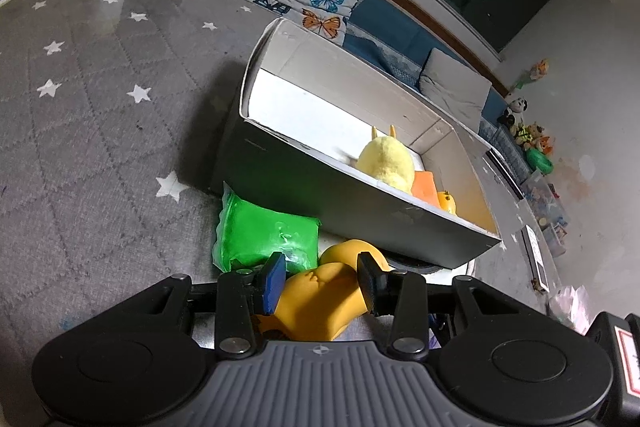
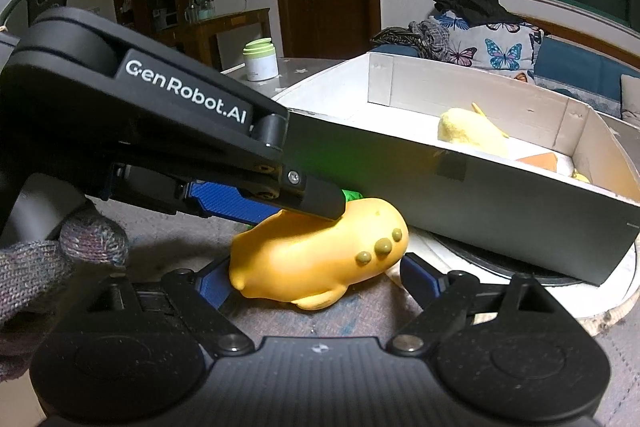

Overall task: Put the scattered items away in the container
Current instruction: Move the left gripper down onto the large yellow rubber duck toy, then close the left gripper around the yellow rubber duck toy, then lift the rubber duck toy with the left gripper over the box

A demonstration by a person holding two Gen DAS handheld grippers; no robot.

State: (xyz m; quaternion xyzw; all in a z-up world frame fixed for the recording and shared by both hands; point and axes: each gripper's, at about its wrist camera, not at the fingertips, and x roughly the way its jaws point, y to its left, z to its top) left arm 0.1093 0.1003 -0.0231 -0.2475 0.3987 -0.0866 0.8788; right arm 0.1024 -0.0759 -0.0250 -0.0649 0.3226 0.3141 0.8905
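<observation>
1. Toy [image 2: 320,259], orange and soft, lies on the bench just outside the box [image 1: 360,195], long axis crosswise to the right gripper [image 2: 316,279].
2. Left gripper [image 1: 322,279] clenches it.
3. Right gripper stands released around it.

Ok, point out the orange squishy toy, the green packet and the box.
orange squishy toy [image 2: 320,259], right wrist view, middle of its body.
green packet [image 1: 260,227], left wrist view, centre of its top face.
box [image 1: 320,191], left wrist view, dark outer side wall.
</observation>
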